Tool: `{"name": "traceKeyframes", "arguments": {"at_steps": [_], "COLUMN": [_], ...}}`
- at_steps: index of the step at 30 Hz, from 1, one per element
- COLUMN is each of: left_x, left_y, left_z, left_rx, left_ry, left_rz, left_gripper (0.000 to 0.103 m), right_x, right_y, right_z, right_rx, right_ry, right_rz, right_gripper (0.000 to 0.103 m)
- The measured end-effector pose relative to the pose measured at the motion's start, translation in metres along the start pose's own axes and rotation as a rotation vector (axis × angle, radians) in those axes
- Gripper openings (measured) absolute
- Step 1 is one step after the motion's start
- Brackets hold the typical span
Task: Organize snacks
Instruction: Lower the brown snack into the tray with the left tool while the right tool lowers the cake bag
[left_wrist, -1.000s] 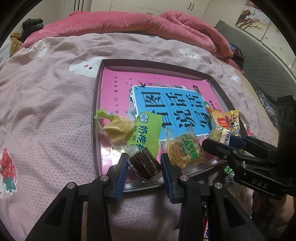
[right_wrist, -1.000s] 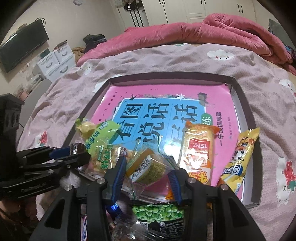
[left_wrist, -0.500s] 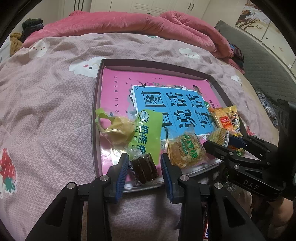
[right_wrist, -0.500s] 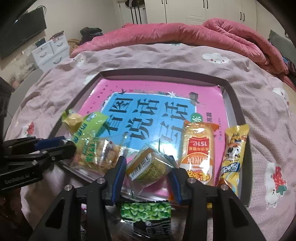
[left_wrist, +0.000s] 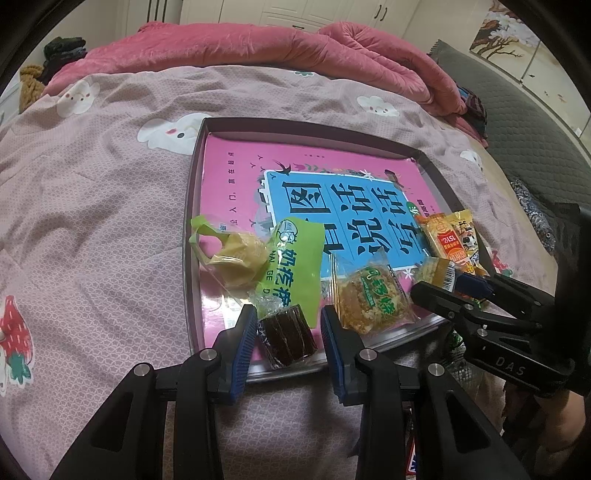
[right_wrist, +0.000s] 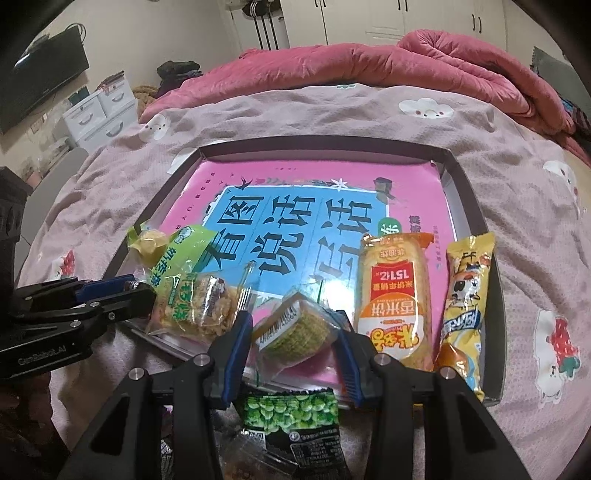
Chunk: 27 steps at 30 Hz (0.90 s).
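A dark-rimmed tray (left_wrist: 192, 206) with a pink and blue book cover inside lies on the bed. My left gripper (left_wrist: 288, 330) is shut on a dark brown wrapped snack (left_wrist: 286, 334) at the tray's near edge. My right gripper (right_wrist: 293, 334) is shut on a clear-wrapped green-yellow cake (right_wrist: 295, 326) over the tray's near edge; it also shows in the left wrist view (left_wrist: 448, 286). In the tray lie a yellow-green bag (left_wrist: 236, 258), a green packet (left_wrist: 295, 266), a crispy cake (left_wrist: 369, 299), an orange rice-cracker pack (right_wrist: 395, 291) and a yellow stick pack (right_wrist: 465, 299).
A green pea packet (right_wrist: 291, 413) and other loose snacks lie off the tray below my right gripper. The pink quilt (left_wrist: 258, 55) is bunched at the far side of the bed. The pink patterned sheet (left_wrist: 92, 221) surrounds the tray.
Both grippers have drawn back slightly toward the tray's near edge, each keeping its snack. The snacks lying in the tray have not moved.
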<state>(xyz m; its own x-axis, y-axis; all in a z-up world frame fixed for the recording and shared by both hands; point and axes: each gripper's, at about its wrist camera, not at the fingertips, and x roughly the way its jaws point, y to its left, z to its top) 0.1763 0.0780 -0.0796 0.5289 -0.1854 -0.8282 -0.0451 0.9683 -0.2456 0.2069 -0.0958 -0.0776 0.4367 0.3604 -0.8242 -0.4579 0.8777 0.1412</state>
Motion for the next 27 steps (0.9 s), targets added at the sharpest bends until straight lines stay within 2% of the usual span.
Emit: {"name": "traceKeyframes", "arguments": {"at_steps": [25, 27], "left_x": [-0.006, -0.007], "left_y": [0.001, 0.001], "left_z": [-0.003, -0.003], "left_rx": [-0.005, -0.007], "left_ry": [0.002, 0.0], "left_rz": [0.001, 0.0], "left_gripper": [0.037, 0.04], "right_x": [-0.015, -0.016], "right_y": [-0.005, -0.007], "right_z": [-0.01, -0.01], "right_rx": [0.039, 0.046], "right_ry": [-0.024, -0.024], "right_rz": [0.013, 0.01], "right_gripper": [0.045, 0.045]}}
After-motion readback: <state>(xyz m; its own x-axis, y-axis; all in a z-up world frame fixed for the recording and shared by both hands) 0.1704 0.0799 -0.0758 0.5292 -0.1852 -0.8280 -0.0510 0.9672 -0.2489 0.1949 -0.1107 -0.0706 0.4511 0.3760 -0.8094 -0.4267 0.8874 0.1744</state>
